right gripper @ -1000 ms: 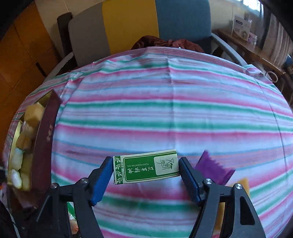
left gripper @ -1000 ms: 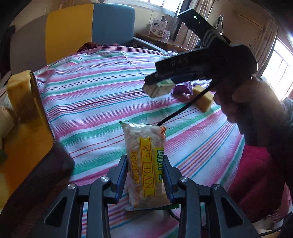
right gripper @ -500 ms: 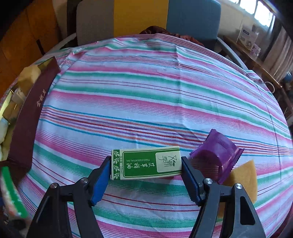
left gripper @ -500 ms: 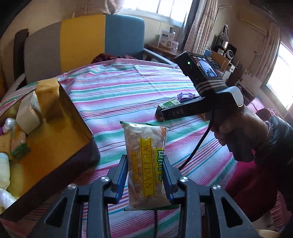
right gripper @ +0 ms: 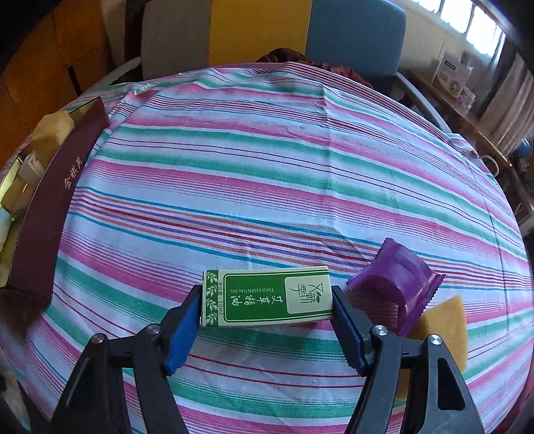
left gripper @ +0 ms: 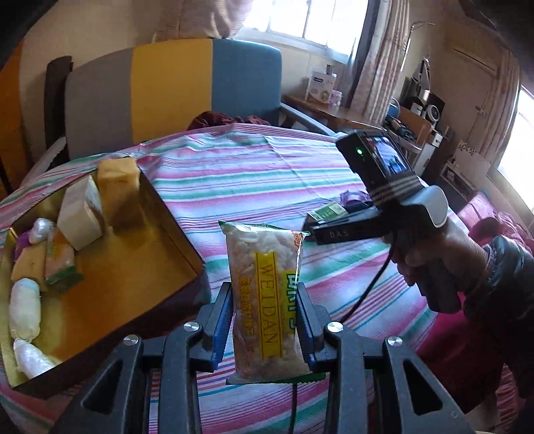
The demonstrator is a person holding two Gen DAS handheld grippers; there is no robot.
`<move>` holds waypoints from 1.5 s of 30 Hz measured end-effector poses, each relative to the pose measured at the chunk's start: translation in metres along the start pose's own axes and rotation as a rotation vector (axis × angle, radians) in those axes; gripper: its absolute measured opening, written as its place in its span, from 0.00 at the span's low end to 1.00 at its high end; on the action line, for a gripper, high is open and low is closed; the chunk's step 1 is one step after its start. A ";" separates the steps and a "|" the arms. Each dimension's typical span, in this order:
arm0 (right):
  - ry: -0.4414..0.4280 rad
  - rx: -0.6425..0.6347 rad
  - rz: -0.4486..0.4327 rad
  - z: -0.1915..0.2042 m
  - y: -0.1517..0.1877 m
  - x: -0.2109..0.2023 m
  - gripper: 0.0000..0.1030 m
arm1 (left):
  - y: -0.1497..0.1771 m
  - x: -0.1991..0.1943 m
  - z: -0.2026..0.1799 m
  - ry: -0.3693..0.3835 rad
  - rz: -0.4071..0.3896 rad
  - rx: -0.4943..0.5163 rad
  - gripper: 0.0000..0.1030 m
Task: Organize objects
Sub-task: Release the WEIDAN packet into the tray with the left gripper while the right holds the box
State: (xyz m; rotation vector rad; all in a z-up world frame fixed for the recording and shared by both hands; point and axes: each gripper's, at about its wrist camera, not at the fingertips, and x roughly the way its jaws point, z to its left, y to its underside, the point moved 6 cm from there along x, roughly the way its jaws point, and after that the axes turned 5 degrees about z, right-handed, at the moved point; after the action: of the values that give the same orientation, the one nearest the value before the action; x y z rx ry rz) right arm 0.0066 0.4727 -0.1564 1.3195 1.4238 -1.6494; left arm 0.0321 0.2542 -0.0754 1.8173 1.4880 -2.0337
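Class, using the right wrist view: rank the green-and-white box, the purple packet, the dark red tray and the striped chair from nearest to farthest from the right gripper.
1. Green-and-white box: between the right gripper's pads.
2. Purple packet: just right of the gripper, on the cloth.
3. Dark red tray: at the table's left edge.
4. Striped chair: beyond the table's far edge.

Open cloth: the striped tablecloth [right gripper: 267, 160] right of the maroon box [right gripper: 50, 200] lies bare.
Box floor: its near-right part is bare.
Obstacles: purple packet [right gripper: 397, 283] and yellow sponge [right gripper: 444, 320], far right of the box.
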 end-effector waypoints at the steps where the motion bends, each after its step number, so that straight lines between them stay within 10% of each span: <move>1: 0.001 -0.001 0.000 0.000 0.000 0.000 0.71 | -0.001 -0.001 0.002 -0.011 -0.005 -0.002 0.34; 16: 0.018 -0.017 -0.006 0.002 0.000 0.002 0.72 | -0.008 -0.021 0.025 -0.056 -0.052 -0.072 0.34; 25: 0.021 -0.020 -0.007 0.003 -0.001 0.002 0.72 | 0.003 -0.048 0.124 -0.100 -0.080 -0.340 0.34; 45: 0.028 -0.032 -0.009 0.006 -0.004 0.002 0.72 | 0.018 -0.003 0.208 -0.236 0.050 -0.448 0.37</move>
State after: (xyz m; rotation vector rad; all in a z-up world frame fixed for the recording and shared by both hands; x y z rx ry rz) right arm 0.0005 0.4681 -0.1571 1.3251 1.4677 -1.6136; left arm -0.1127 0.1081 -0.1142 1.3768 1.6386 -1.6473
